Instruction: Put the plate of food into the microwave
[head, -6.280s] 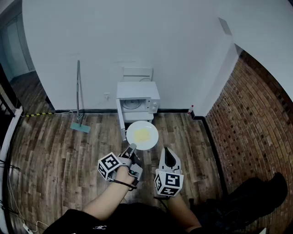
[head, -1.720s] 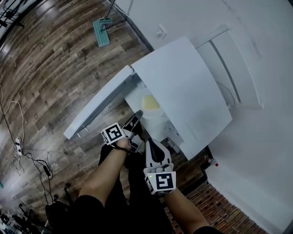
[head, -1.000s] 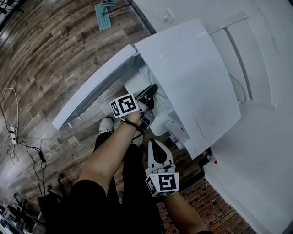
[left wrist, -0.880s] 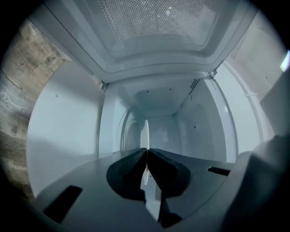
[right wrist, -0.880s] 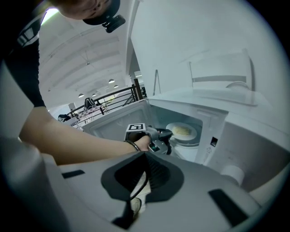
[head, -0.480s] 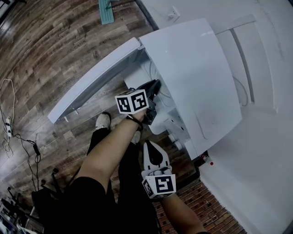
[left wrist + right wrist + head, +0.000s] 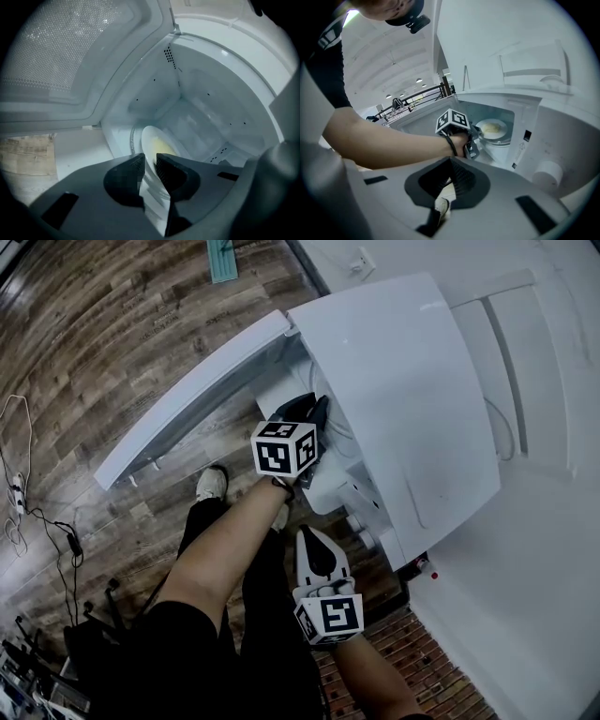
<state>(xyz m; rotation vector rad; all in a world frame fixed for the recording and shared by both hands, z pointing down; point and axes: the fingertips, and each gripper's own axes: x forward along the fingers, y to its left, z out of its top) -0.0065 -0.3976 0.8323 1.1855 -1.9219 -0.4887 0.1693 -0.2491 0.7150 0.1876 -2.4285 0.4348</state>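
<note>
The white microwave (image 7: 403, 381) stands on the floor with its door (image 7: 187, 399) swung open to the left. My left gripper (image 7: 314, 409) reaches into the cavity. In the left gripper view the white plate (image 7: 157, 145) with yellow food lies on the turntable. Its near rim runs between the jaws of the left gripper (image 7: 150, 161), which have just been opening, and a gap shows beside the rim. The right gripper view shows the plate (image 7: 491, 128) flat inside, beyond the left gripper (image 7: 474, 136). My right gripper (image 7: 314, 538) hangs shut and empty in front of the microwave.
A mop head (image 7: 223, 259) lies on the wood floor at the back, below a wall socket (image 7: 359, 265). Cables (image 7: 37, 493) trail at the left. A small red-capped bottle (image 7: 427, 570) stands by the wall at the right. The person's shoe (image 7: 211, 486) is under the door.
The left gripper has rolled about its own line inside the cavity, its marker cube turning to face up. Its jaws have parted around the plate rim. The right gripper has stayed put.
</note>
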